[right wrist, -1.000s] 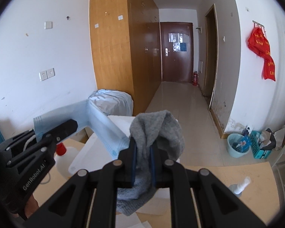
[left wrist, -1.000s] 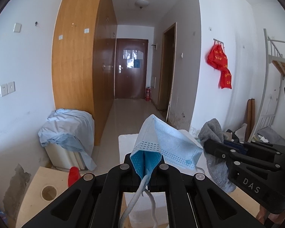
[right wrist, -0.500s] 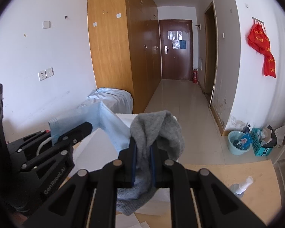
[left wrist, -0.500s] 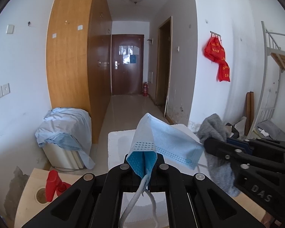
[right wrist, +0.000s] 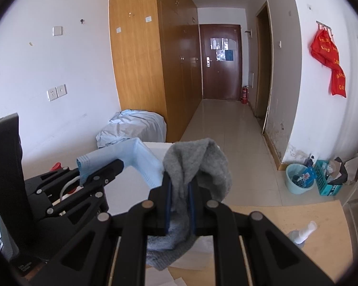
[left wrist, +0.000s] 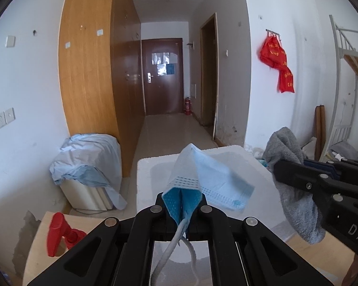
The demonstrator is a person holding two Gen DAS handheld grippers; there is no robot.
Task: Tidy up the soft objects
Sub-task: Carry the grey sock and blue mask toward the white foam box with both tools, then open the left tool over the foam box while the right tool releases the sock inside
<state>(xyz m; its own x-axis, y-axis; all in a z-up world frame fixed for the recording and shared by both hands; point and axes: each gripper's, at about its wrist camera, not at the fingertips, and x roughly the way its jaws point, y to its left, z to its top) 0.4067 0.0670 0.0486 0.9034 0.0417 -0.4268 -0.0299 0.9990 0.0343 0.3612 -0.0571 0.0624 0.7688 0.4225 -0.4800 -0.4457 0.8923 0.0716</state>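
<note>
- The left gripper (left wrist: 181, 211) jaws stay clenched on the folded corner of a blue face mask (left wrist: 210, 178), its ear loops trailing down behind them.
- The right gripper (right wrist: 179, 202) jaws are clenched on a grey cloth (right wrist: 198, 164), unmoved.
- Since a second ago the left gripper has drifted toward the right one and slightly lower, so mask and cloth now hang near each other over the white foam box (left wrist: 152, 171) ahead of the jaws; probably both get dropped there.
- Left of the jaws, a red spray bottle (left wrist: 59, 233) stands on the counter (left wrist: 38, 250); beyond, a sheet-covered bin (left wrist: 88, 164).
- Nothing blocks the box.
</note>
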